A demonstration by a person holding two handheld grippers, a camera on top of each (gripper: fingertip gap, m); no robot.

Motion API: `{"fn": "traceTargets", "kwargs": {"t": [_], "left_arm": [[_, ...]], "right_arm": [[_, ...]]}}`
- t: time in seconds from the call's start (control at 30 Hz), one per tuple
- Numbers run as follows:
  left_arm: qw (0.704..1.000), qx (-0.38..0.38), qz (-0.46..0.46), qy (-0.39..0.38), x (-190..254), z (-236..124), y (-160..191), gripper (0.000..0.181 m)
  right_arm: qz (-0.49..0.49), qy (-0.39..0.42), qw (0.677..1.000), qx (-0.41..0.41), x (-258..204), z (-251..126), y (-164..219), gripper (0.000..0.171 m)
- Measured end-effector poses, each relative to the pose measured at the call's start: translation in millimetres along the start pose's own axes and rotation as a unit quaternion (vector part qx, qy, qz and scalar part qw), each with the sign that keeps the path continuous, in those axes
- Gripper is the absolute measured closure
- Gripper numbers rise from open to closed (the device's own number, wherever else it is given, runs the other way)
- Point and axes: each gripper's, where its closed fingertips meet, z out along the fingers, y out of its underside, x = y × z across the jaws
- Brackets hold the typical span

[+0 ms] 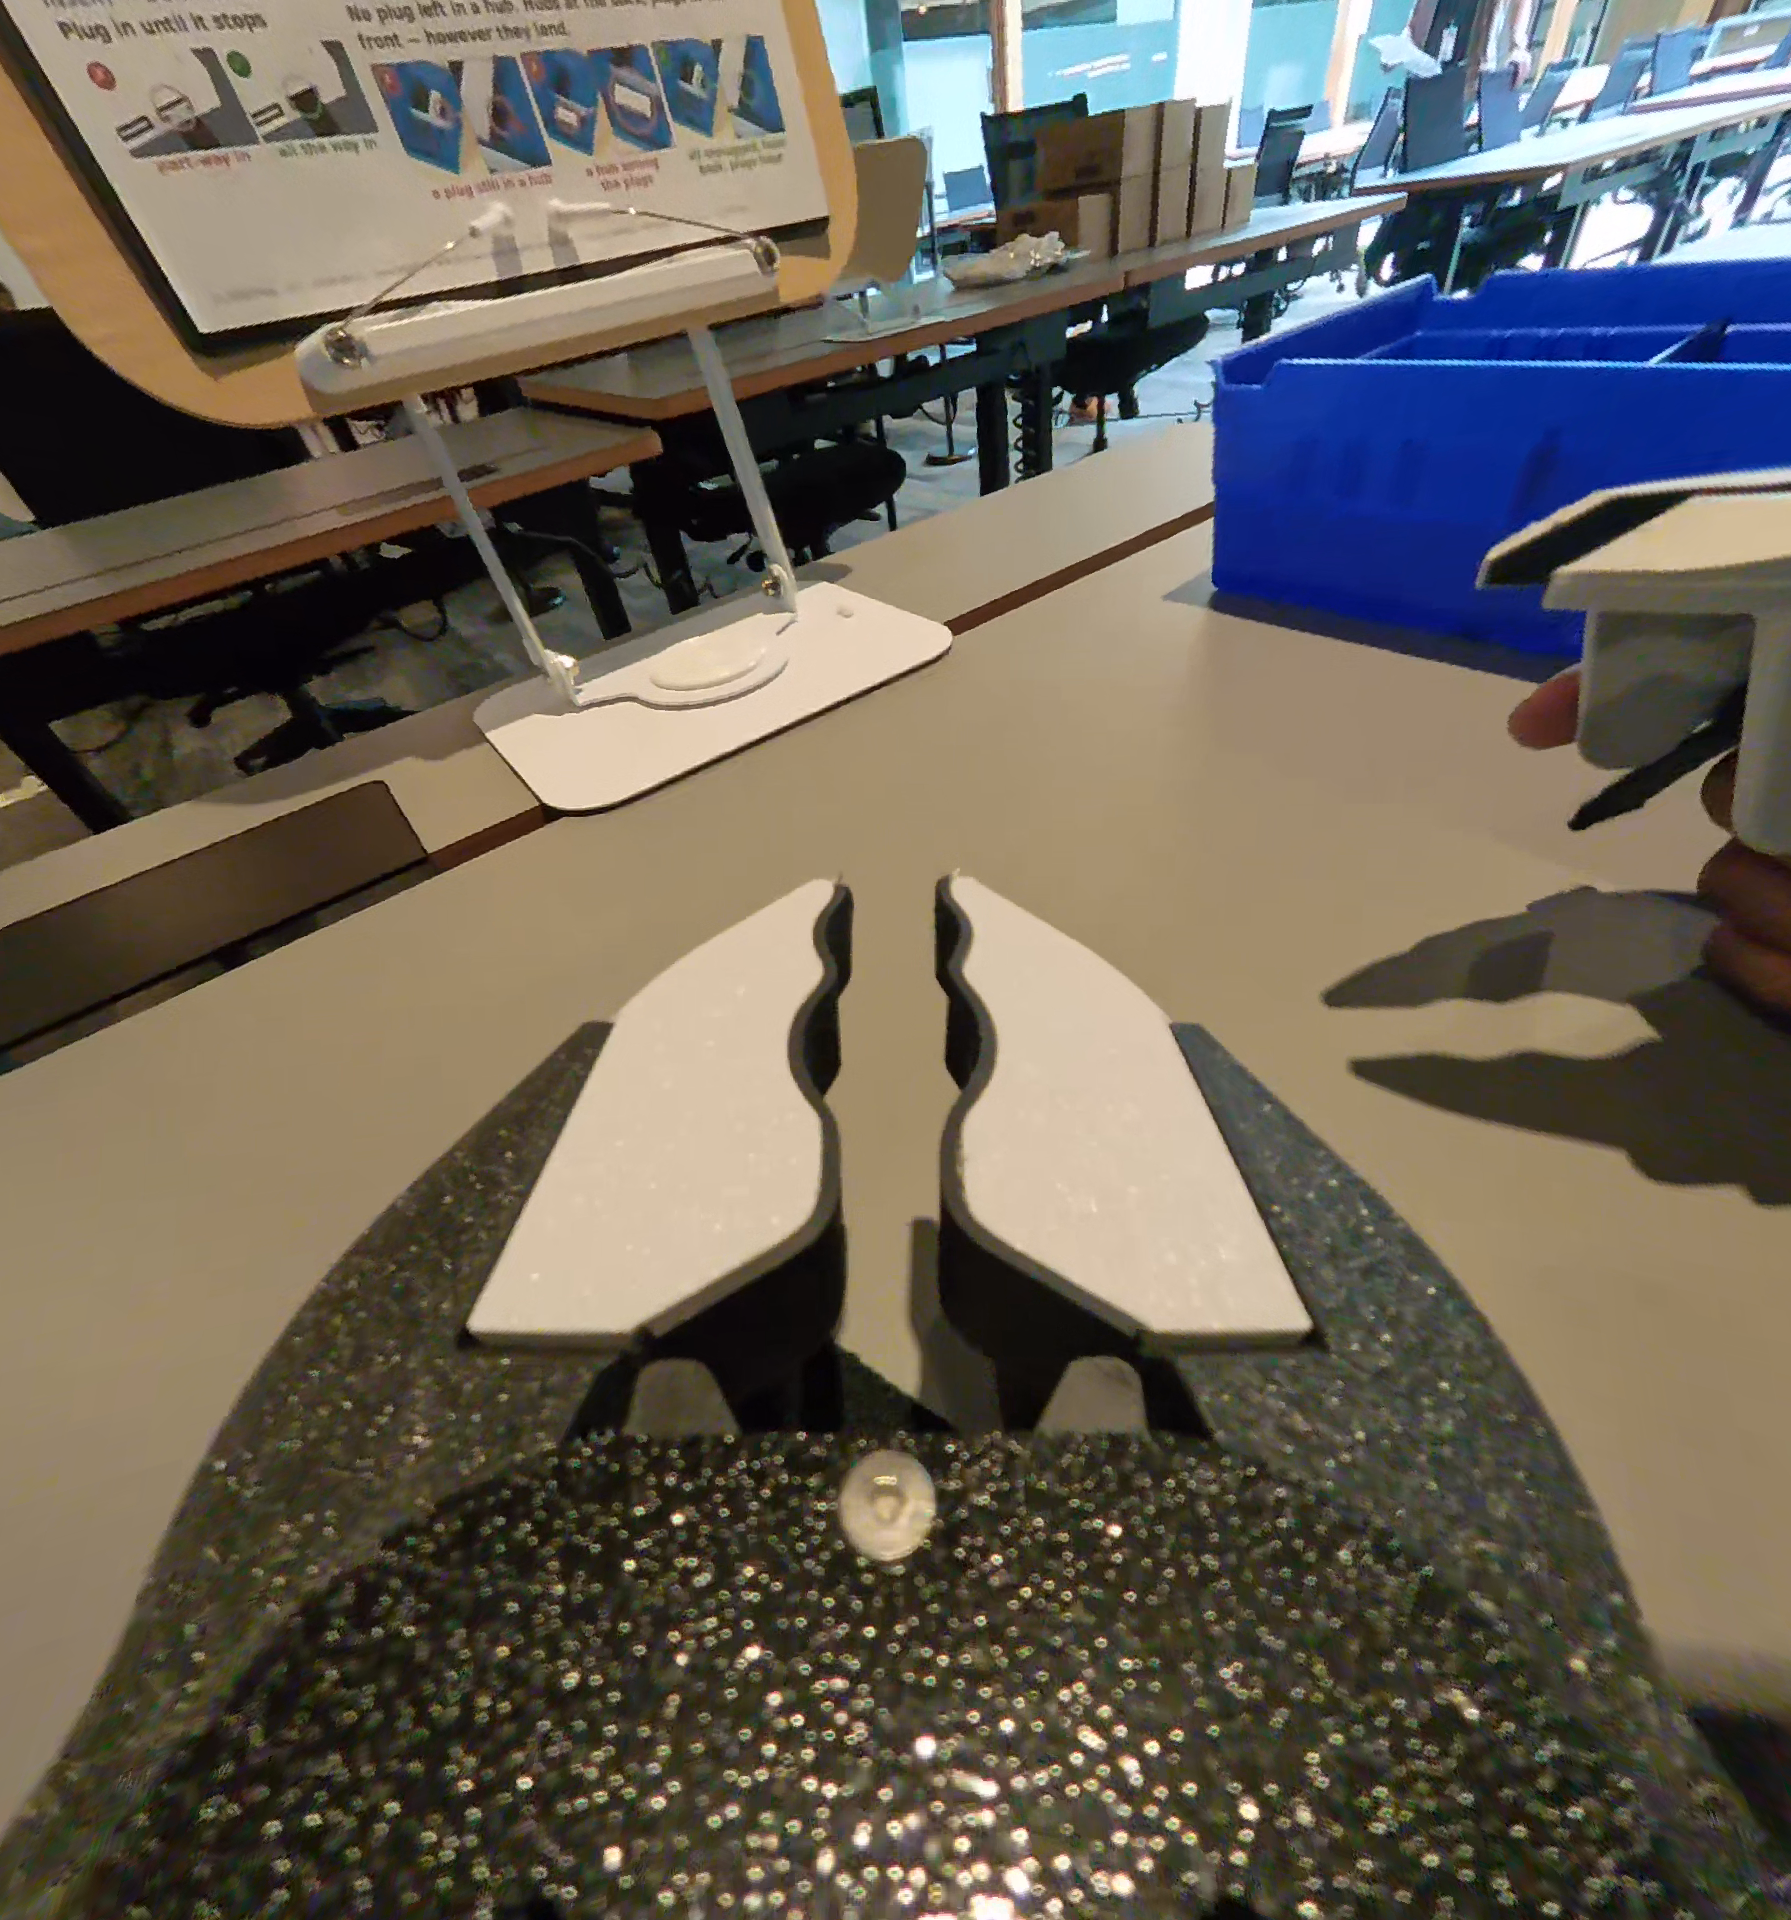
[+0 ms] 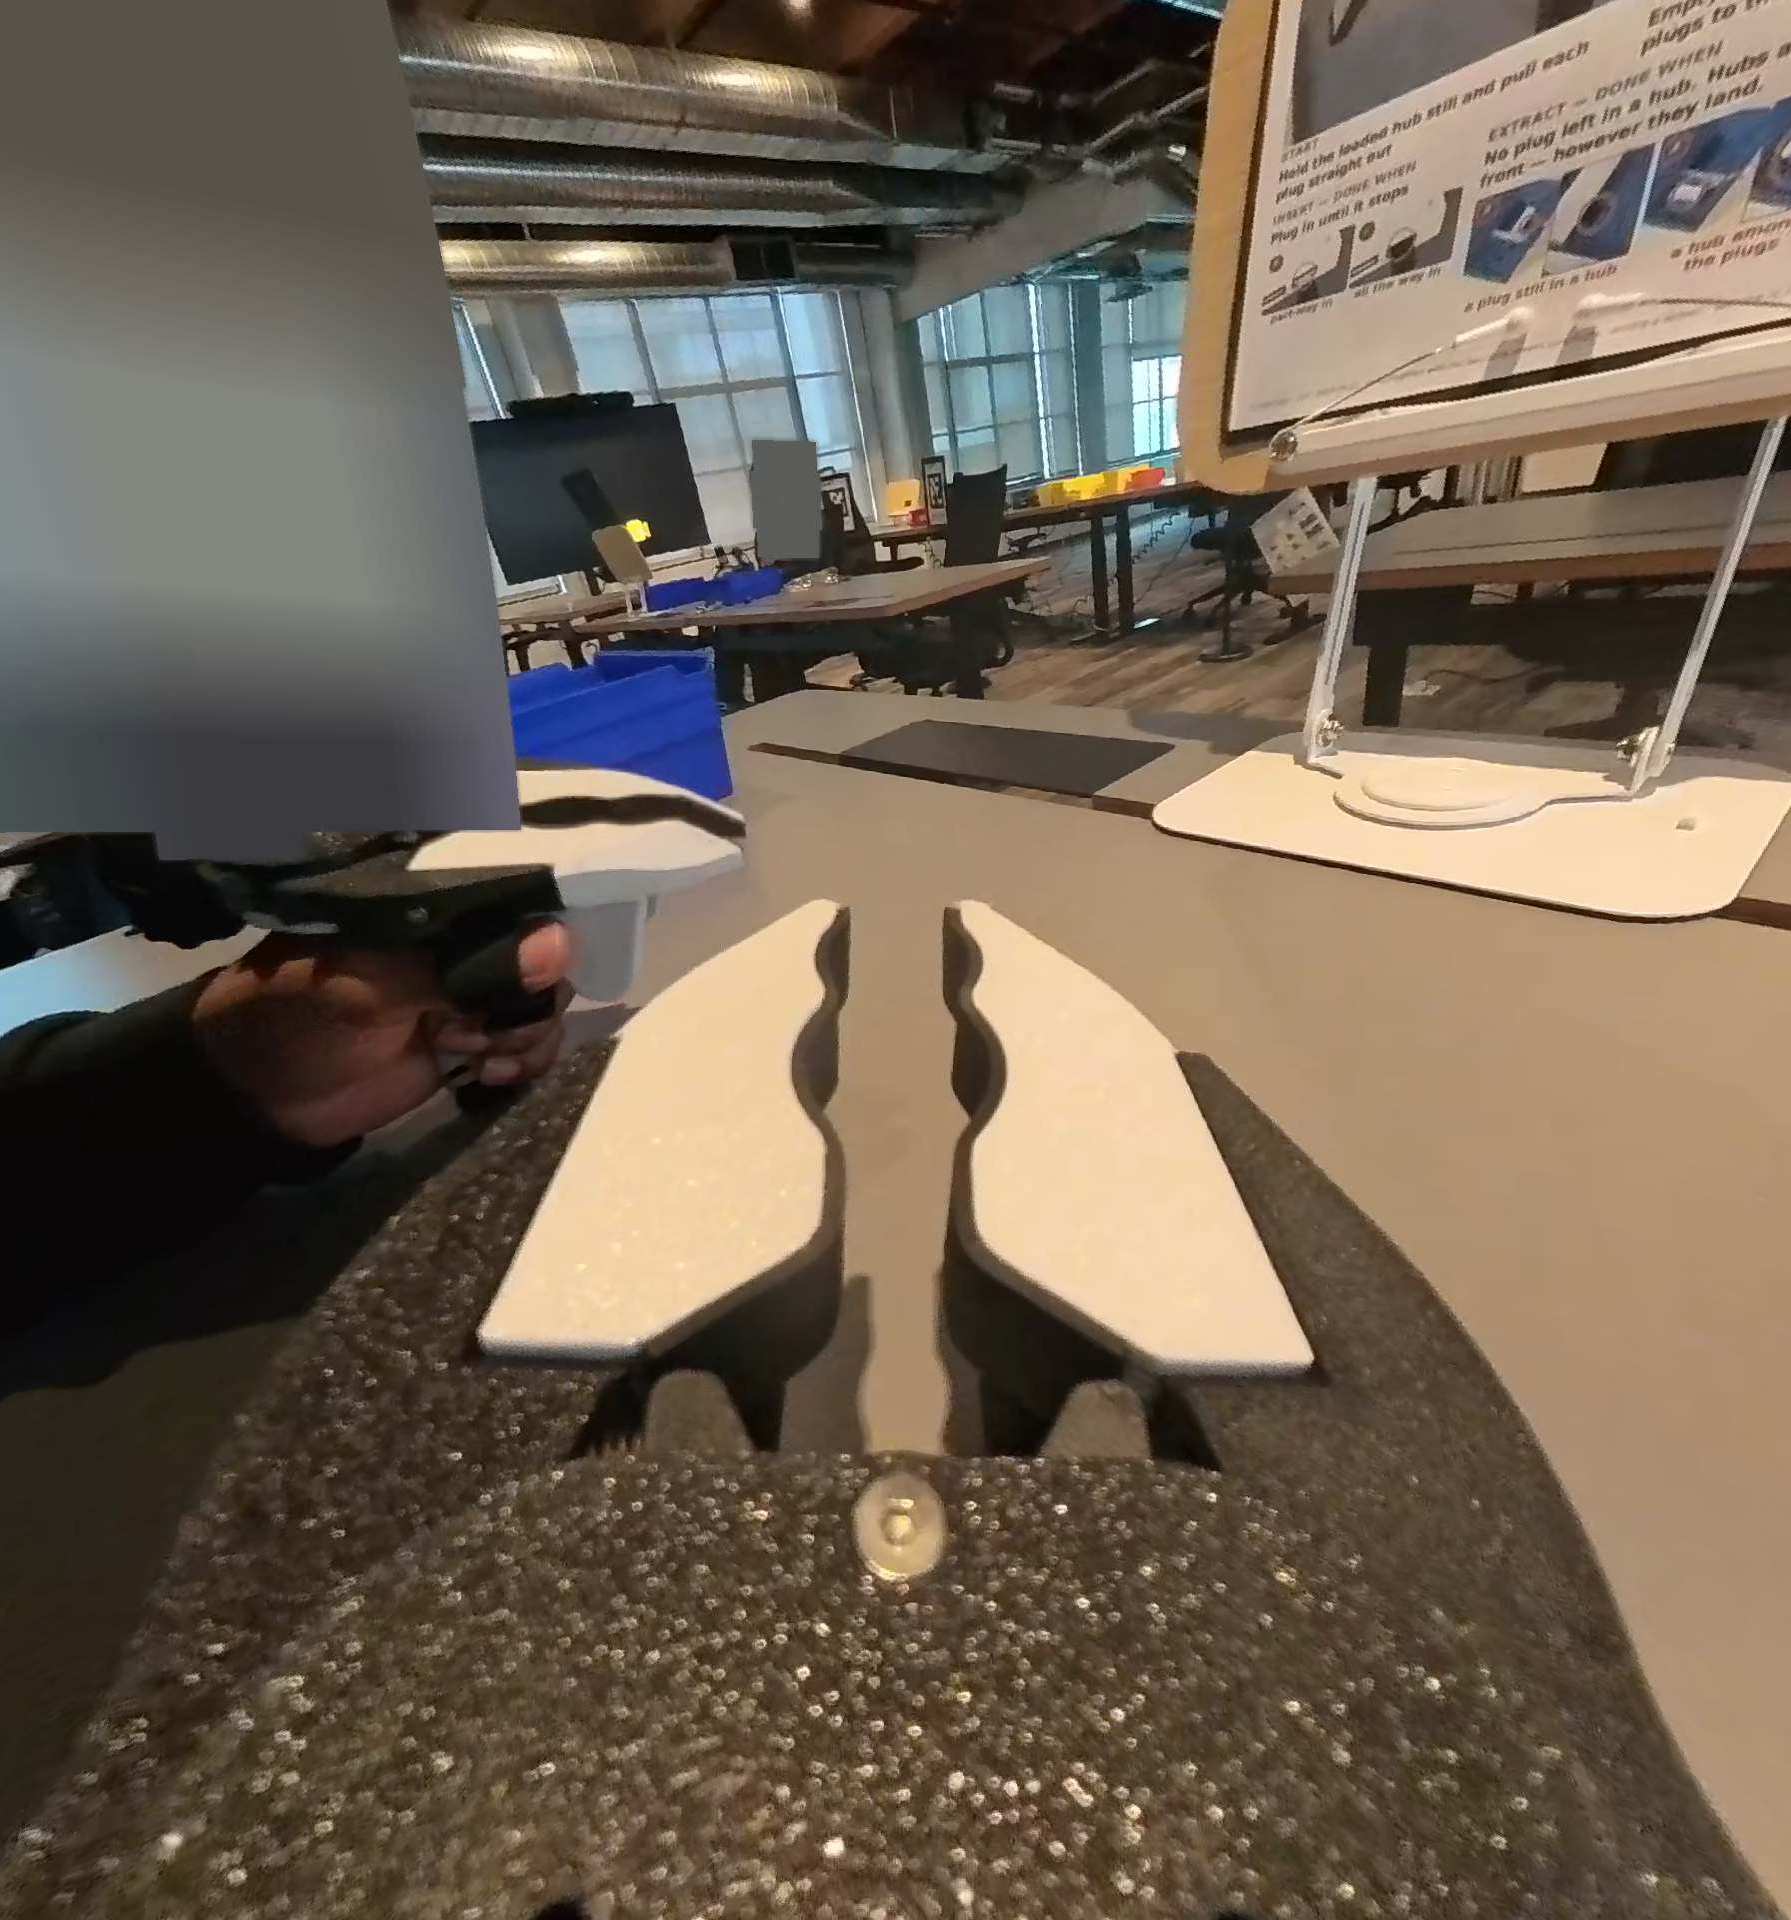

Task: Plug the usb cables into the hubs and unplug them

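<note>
No usb cable or hub shows in either view. My left gripper (image 1: pixel 893 891) is open with a narrow gap, empty, low over the grey table (image 1: pixel 1130 790). My right gripper (image 2: pixel 896 914) is also open with a narrow gap and empty, over the same table (image 2: pixel 1390 1039). A blue divided bin (image 1: pixel 1473 447) stands at the far right of the left wrist view; its contents are hidden. In the left wrist view the right gripper's white body (image 1: pixel 1680 665) shows at the right edge, held by a hand. In the right wrist view a hand (image 2: pixel 351 1039) holds the left gripper at the left.
A white document stand (image 1: pixel 725 665) with an instruction sheet stands at the table's far edge; it also shows in the right wrist view (image 2: pixel 1473 821). A black panel (image 2: pixel 1005 753) lies flat beyond. A blue bin (image 2: pixel 631 717) sits behind the left gripper. Desks and chairs fill the room. About 12 cm separates my left fingertips from my right.
</note>
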Motion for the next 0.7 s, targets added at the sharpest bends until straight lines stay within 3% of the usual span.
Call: {"fn": "traceTargets", "kwargs": {"t": [0.23,0.4,0.5,0.7], "left_arm": [[0.998,-0.002,-0.063,0.006,-5,-4,1,0.163],[0.989,0.019,-0.134,0.062,3,-9,-6,0.181],[0.99,0.026,-0.119,0.07,7,-10,-9,0.181],[0.996,0.025,-0.043,0.067,20,-9,-9,0.181]], "right_arm": [[-0.002,0.004,1.0,0.0,0,-2,0,0.16],[0.002,0.012,1.0,-0.009,2,-4,2,0.163],[0.004,0.014,1.0,-0.005,3,-6,0,0.171],[-0.007,0.021,1.0,0.0,2,-7,-1,0.171]]}}
